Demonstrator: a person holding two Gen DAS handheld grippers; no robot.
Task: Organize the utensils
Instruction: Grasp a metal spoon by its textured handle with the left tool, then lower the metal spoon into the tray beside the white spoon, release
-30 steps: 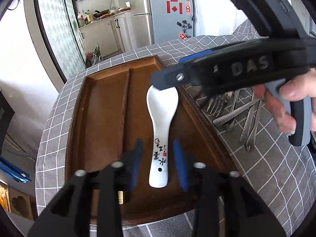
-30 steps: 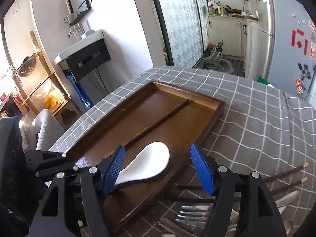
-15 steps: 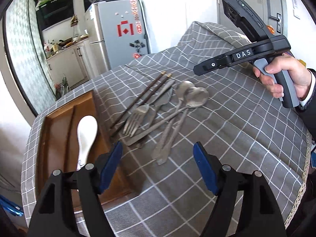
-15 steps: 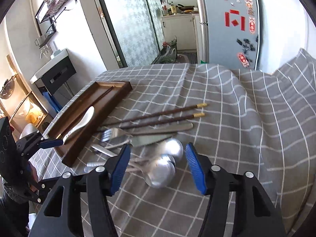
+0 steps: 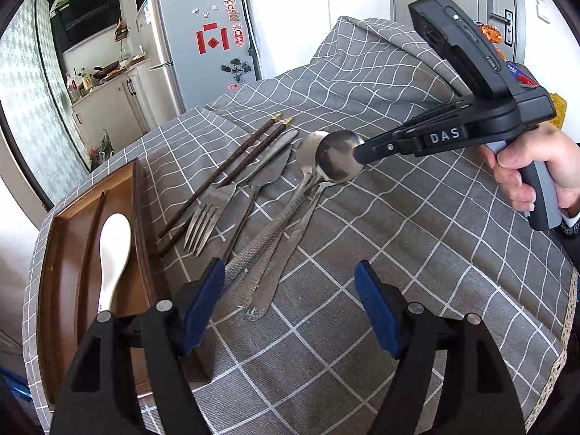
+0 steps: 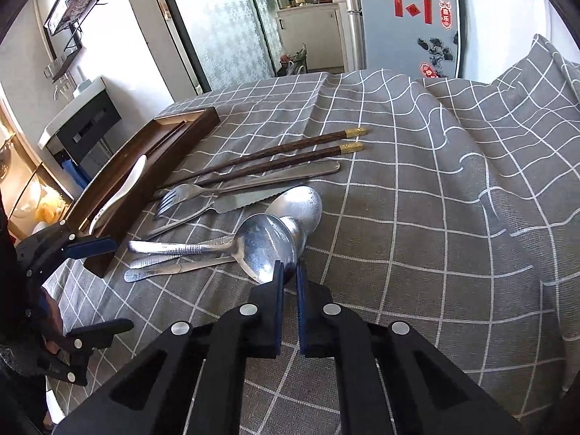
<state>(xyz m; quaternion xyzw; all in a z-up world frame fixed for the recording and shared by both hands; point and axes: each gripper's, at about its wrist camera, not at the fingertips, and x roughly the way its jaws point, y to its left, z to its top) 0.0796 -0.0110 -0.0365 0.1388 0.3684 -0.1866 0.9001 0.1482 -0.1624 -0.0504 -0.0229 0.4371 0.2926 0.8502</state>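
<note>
A white ceramic spoon [image 5: 113, 250] lies in the right compartment of the wooden tray [image 5: 58, 290] at the left. Beside the tray on the checked cloth lie two dark chopsticks [image 5: 232, 170], a fork [image 5: 203, 217], a knife [image 5: 261, 174] and several metal spoons. My right gripper [image 6: 287, 275] is shut on the bowl edge of a large metal spoon [image 6: 262, 246], which also shows in the left wrist view [image 5: 339, 161]. My left gripper [image 5: 290, 308] is open and empty, above the spoon handles near the tray's front corner.
The grey checked cloth [image 5: 417, 253] covers the table and bunches into folds at the far right [image 6: 507, 116]. A fridge [image 5: 203, 47] and kitchen cabinets stand beyond the table. The table edge runs close on the right.
My right gripper has come down onto the big metal spoon's bowl and shut on it. My left gripper has stayed open, shifted a little closer over the spoon handles.
</note>
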